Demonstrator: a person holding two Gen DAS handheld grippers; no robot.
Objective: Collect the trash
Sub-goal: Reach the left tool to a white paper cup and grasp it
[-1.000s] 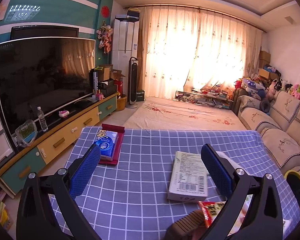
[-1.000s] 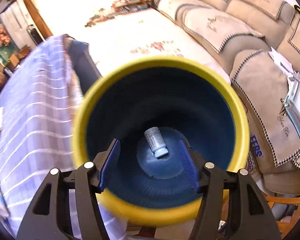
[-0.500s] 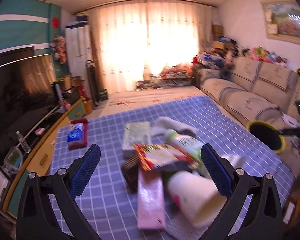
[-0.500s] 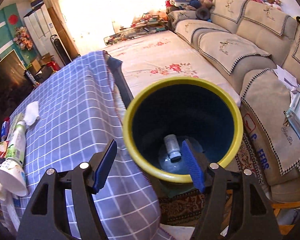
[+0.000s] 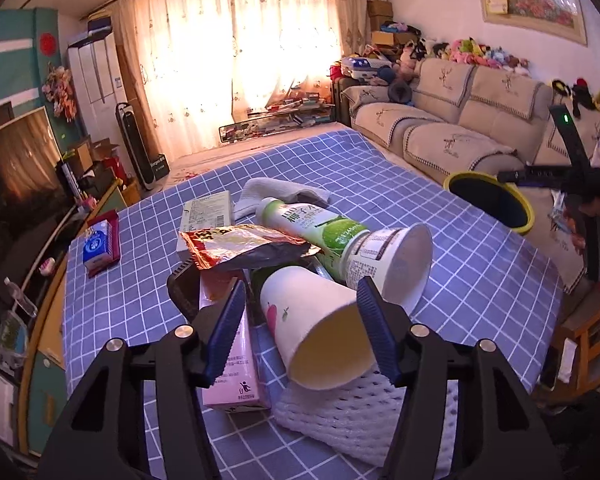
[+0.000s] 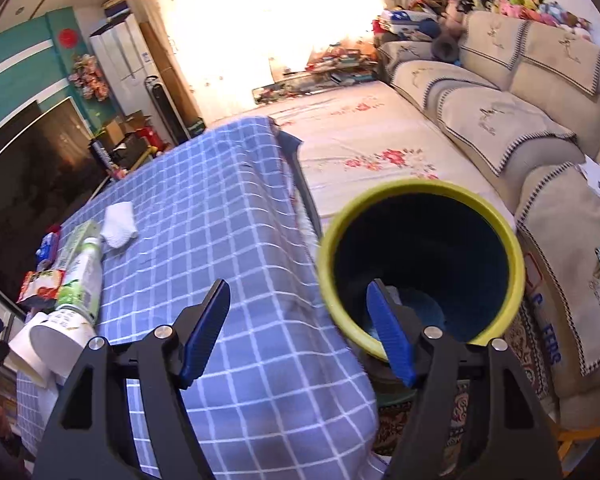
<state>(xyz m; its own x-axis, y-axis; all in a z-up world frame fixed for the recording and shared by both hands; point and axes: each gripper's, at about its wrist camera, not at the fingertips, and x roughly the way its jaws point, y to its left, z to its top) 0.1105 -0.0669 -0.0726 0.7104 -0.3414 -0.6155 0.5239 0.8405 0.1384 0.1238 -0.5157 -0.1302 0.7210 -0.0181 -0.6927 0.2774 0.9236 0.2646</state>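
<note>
The step in hand looks like the pick of the next piece of trash, and the left gripper (image 5: 300, 324) is the one set up for it: its jaws stand wide apart, empty, framing the paper cup (image 5: 316, 332) that lies on its side with its open mouth turned toward the camera. To do it well, I would judge that the grip should fall across the cup's rim end or mid-body with only light pressure — thin paper crushes and slips — and that the cup should be lifted clear before any swing, since it leans among other litter. The cup sits between the two blue pads, nearer the right-hand pad (image 5: 376, 332), which overlaps its rim in the view; whether they touch I cannot tell. Just behind it lie a white tub (image 5: 396, 260), a green-labelled bottle (image 5: 312, 224), a red-and-gold snack bag (image 5: 236, 244) and, to the left, a pink carton (image 5: 232, 364), all on the blue checked tablecloth (image 5: 440, 216), with white foam netting (image 5: 348, 420) under the cup's mouth. The right gripper (image 6: 300, 328) also gapes open and holds nothing — it hangs over the table's corner, its right pad overlapping the yellow-rimmed bin (image 6: 420, 264) that stands on the floor just beside the table.
</note>
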